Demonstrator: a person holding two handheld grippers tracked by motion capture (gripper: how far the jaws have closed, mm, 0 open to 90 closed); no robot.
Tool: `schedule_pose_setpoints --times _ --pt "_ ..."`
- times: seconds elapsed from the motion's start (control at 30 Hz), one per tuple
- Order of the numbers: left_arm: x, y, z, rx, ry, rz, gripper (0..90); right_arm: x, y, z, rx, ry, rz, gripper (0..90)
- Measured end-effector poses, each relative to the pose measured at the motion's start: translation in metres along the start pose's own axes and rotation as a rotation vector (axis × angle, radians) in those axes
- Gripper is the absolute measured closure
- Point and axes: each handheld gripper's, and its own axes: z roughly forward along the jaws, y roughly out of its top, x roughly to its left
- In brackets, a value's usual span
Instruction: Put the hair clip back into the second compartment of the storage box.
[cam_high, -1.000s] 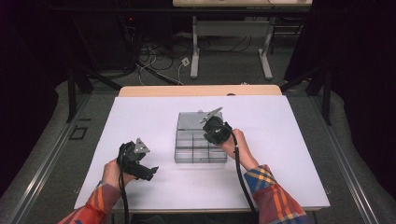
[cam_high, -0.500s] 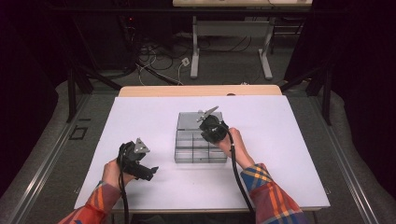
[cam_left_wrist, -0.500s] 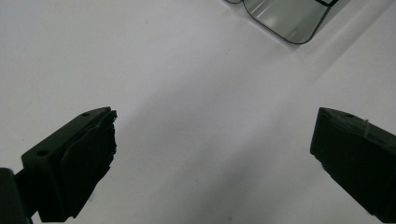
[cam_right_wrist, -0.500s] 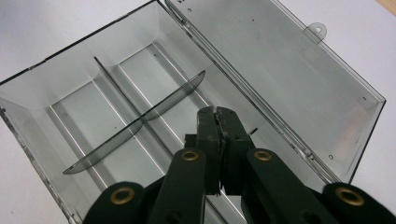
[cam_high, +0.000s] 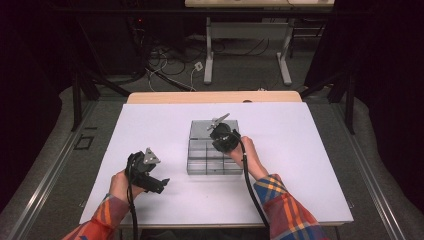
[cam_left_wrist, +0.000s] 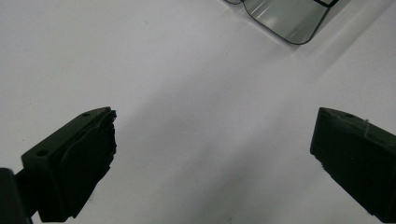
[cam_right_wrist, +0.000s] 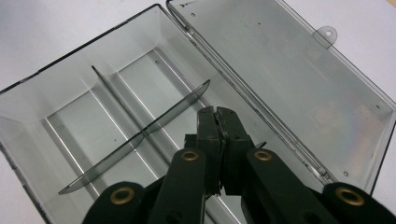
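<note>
Over the last second my right gripper (cam_high: 218, 131) has moved slightly farther across the clear plastic organizer box (cam_high: 214, 160), toward its open lid (cam_right_wrist: 299, 84). Its jaws are pressed together over the tray; whether they pinch the thin divider (cam_right_wrist: 140, 135) that crosses the compartments I cannot tell. The box itself has not shifted on the white table (cam_high: 310, 150). My left gripper (cam_left_wrist: 212, 154), jaws wide apart and empty, has kept to the bare surface near the box's corner. I judge that the work concerns the divider, whose seating remains unsettled.
</note>
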Motion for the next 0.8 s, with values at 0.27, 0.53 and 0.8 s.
schedule_pose_setpoints --times 0.27,0.53,0.8 --pt "0.0 0.0 0.0 0.0 0.0 0.0 0.3 0.001 0.001 0.006 0.013 0.004 0.004 89.3" --pt "0.0 0.0 0.0 0.0 -0.001 0.001 0.3 0.004 0.002 0.009 0.025 0.006 0.018 89.3" --pt "0.0 0.0 0.0 -0.003 -0.003 0.001 0.3 0.006 0.003 0.014 0.034 0.008 0.013 89.3"
